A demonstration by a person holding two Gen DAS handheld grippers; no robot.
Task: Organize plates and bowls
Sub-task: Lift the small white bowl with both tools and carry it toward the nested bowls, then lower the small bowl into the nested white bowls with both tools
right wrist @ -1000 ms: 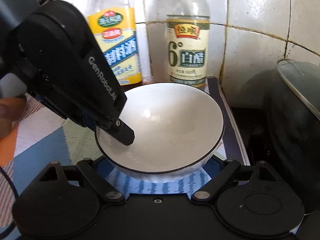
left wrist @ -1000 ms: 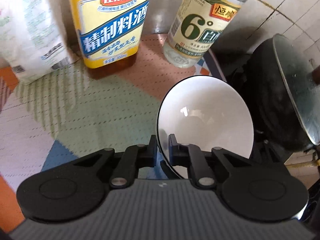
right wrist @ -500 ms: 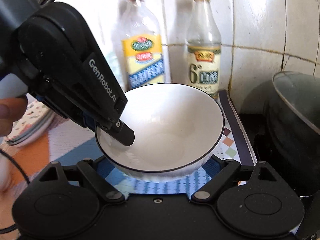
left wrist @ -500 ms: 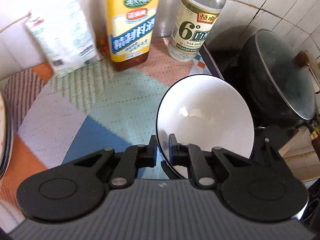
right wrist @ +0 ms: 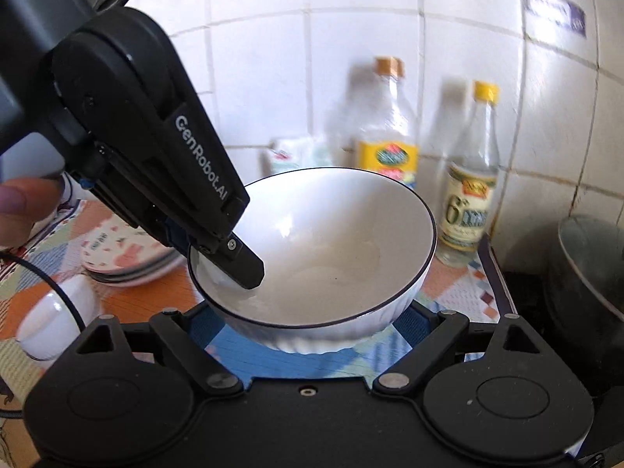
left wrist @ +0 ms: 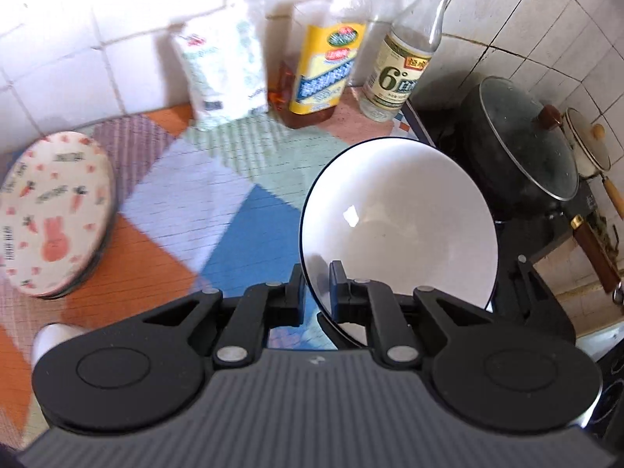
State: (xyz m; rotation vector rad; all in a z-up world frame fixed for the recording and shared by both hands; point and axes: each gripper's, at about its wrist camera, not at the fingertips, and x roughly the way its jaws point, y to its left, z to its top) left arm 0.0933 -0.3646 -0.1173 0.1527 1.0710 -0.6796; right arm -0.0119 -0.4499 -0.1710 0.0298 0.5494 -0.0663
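The surface is a counter covered by a mat (left wrist: 249, 210) with blue, orange, green and pale patches, and behind it stands a wall of white tiles (left wrist: 78, 39). At the wall, in the upper middle of the left wrist view, there are a white bag (left wrist: 222, 74), a bottle with a yellow label (left wrist: 323, 74) and a clear bottle with a yellow cap (left wrist: 405, 62). The left gripper (left wrist: 314, 288) has its jaws pressed together on the rim of the white bowl (left wrist: 401, 218), one finger inside and one outside, and the bowl is in the lower middle of the frame, above the mat. The right gripper (right wrist: 308, 335) has its jaws spread wide on both sides of the bowl's lower part; whether the pads touch the bowl I cannot tell. Only the left wrist view shows the dark pot with a glass lid (left wrist: 522, 144) at the right and a small pan with a wooden handle (left wrist: 589, 148) behind it. Only the right wrist view shows a hand (right wrist: 23, 210) at the left edge, and a small white cup (right wrist: 54, 316) in the lower left. The stack of plates (left wrist: 50, 214) with a rabbit picture lies at the left in both views.
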